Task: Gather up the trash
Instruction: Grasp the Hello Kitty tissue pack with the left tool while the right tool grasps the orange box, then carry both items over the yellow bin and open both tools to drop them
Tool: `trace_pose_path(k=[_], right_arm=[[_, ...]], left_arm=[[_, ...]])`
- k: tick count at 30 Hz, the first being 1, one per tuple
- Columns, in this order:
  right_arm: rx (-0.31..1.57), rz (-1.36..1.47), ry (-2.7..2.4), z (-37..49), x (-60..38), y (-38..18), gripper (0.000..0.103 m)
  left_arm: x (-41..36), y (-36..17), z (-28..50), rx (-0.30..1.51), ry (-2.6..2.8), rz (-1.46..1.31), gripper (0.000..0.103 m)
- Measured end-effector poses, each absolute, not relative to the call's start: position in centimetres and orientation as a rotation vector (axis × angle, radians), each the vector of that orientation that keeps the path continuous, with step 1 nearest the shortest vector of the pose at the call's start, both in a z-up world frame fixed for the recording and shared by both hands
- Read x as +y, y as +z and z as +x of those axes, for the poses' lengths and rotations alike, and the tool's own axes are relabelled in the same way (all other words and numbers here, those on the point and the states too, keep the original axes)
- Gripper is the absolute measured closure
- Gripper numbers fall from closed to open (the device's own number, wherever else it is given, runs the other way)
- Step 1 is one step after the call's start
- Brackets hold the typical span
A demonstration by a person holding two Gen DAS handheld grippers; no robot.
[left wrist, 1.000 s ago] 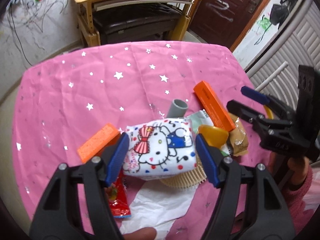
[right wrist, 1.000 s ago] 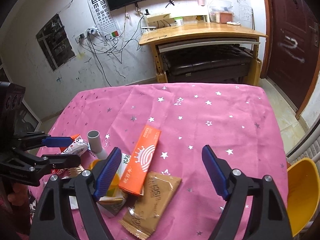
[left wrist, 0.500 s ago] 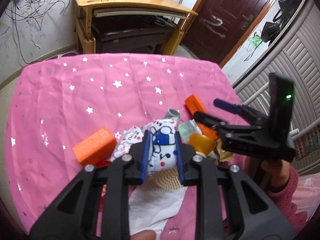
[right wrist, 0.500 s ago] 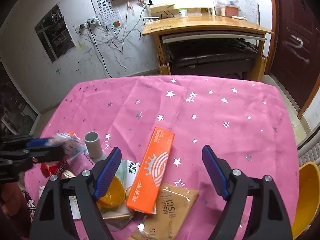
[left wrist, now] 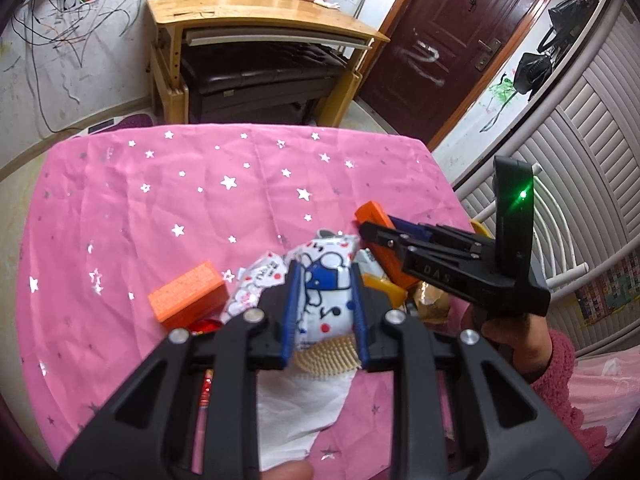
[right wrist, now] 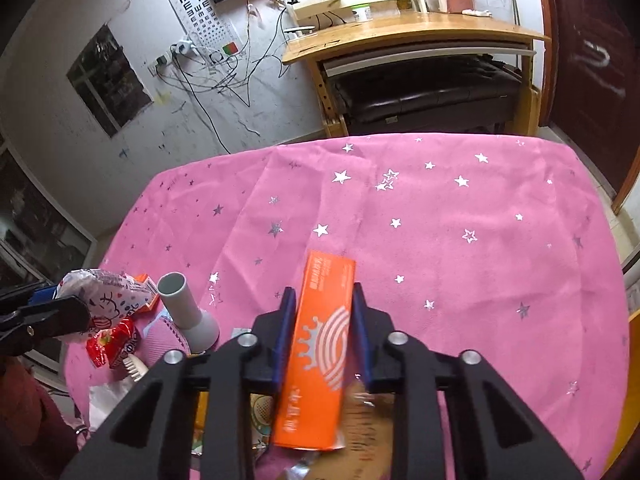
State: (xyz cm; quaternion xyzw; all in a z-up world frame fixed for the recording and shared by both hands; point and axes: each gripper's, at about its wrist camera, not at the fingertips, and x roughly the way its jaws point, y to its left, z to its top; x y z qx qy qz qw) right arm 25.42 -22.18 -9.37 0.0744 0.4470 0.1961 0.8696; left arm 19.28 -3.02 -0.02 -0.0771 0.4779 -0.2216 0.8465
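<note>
My left gripper (left wrist: 324, 280) is shut on a white cartoon-printed snack packet (left wrist: 326, 276) and holds it above the trash pile; the packet also shows in the right wrist view (right wrist: 108, 296). My right gripper (right wrist: 322, 320) is shut on a long orange box (right wrist: 322, 344) over the pile; it shows in the left wrist view (left wrist: 374, 232) with the orange box (left wrist: 372, 213) between its fingers. On the pink starred tablecloth (left wrist: 160, 200) lie a small orange box (left wrist: 188, 294), a white tissue (left wrist: 304, 408) and a ridged beige cup (left wrist: 326, 358).
A grey tube on a funnel base (right wrist: 188, 312), a red wrapper (right wrist: 112, 344), a brown biscuit packet (right wrist: 368, 436) and a yellow piece (left wrist: 386, 294) lie in the pile. A wooden desk (right wrist: 420, 36) stands beyond the table. A white slatted rail (left wrist: 560, 216) is at the right.
My left gripper closed on the cartoon packet and lifted it. My right gripper moved over the long orange box and closed on it.
</note>
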Motion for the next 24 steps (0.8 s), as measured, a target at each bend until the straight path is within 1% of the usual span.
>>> trace_pose_path(k=[5, 6, 12, 24], right_arm=[[0.875, 0.178, 0.401, 24.7, -23.3, -7.7, 0.084], [0.866, 0.180, 0.401, 24.5, -23.4, -7.4, 0.086], [0.812, 0.186, 0.386, 23.5, -24.6, -5.9, 0.086], [0.724, 0.262, 0.360, 21.6, -30.2, -4.5, 0.086]], left_arm=[[-3.3, 0.6, 19.2, 0.995, -0.463, -0.151, 0.082], [-3.4, 0.7, 19.1, 0.994, -0.462, -0.149, 0.082], [-4.8, 1.4, 19.1, 0.981, -0.465, -0.123, 0.081], [-11.1, 2.8, 19.5, 0.973, -0.500, -0.034, 0.081]])
